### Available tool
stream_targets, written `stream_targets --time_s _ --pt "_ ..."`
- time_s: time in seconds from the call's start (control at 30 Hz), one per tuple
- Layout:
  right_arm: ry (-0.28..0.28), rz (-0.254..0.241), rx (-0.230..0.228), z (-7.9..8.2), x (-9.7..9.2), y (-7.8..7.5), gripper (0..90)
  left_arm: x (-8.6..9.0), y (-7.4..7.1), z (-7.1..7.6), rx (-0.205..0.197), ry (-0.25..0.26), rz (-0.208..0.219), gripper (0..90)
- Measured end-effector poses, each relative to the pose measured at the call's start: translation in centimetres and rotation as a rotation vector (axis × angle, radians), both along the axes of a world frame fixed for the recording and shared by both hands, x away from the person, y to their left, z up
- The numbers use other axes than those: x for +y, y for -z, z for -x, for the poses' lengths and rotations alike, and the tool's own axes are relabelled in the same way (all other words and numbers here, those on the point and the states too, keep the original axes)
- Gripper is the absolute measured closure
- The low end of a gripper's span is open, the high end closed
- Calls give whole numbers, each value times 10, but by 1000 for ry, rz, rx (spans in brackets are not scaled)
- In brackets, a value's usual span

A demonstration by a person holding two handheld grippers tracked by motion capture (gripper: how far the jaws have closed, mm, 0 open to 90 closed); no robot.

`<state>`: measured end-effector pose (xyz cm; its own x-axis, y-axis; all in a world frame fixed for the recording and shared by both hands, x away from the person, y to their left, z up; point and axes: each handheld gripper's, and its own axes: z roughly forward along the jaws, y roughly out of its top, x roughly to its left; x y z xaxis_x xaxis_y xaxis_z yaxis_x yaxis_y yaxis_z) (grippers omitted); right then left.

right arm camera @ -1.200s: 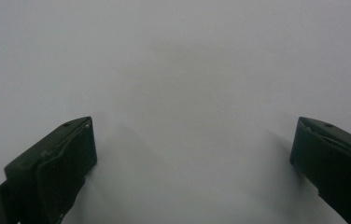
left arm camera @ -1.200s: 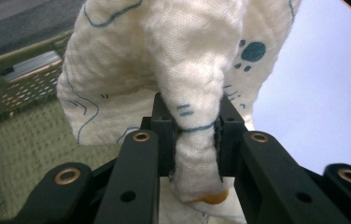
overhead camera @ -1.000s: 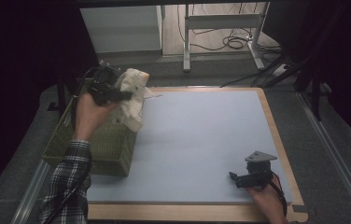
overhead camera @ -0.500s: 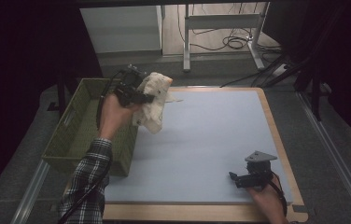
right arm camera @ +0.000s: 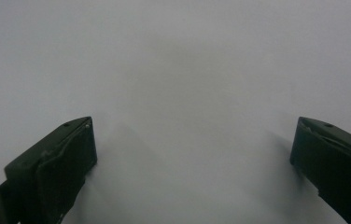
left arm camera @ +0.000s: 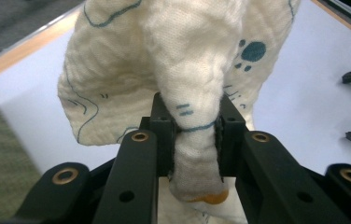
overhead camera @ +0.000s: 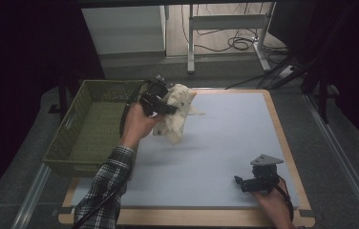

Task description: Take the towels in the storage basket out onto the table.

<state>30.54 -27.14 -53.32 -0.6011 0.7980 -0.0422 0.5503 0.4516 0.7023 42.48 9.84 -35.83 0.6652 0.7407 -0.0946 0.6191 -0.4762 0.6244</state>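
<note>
The left claw (left arm camera: 190, 128) was clenched on a bunched fold of the cream cloth (left arm camera: 178, 60), and the pads pressed it from both sides. From the claw the cloth spread forward and hung down below the jaws; a short tail with an orange mark came back behind the pads. Its long axis ran along the claw's own line, so it lay in a drooping bundle and not flat. In the high view the cloth (overhead camera: 177, 112) was in the air over the far left corner of the pale mat (overhead camera: 225, 138), just beside the green basket (overhead camera: 68, 143), which lay to the outer side of the left claw (overhead camera: 165, 107).

The right claw (overhead camera: 244, 182) rested near the mat's near right corner, well apart from the cloth, with its jaws released and wide and nothing between them (right arm camera: 190, 154). So the left hand was clearly the nearer one; I judged that the next move needed the right claw to travel across the mat to a free edge.

The cloth was soft, crinkled gauze with thin blue lines and dots. The basket looked woven and stiff. The mat was smooth and matte.
</note>
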Motion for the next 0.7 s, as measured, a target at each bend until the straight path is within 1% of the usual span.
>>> stream_targets --time_s 0.23,0.3,0.4,0.5,0.57,0.7 --pt "-1 1 -1 0 0 0 3 -24 25 -3 41 39 -11 744" --pt "-1 1 -1 0 0 0 3 -28 31 -4 52 45 -9 742" --pt "-1 2 -2 0 0 0 3 -38 44 -5 69 52 -19 739" --pt "-1 3 -3 0 0 0 3 -44 53 -6 70 56 -24 738" --pt "-1 2 -3 0 0 0 3 -50 62 -7 79 62 -30 736" --pt "0 2 -2 0 0 0 3 -58 76 -8 79 65 -28 733"
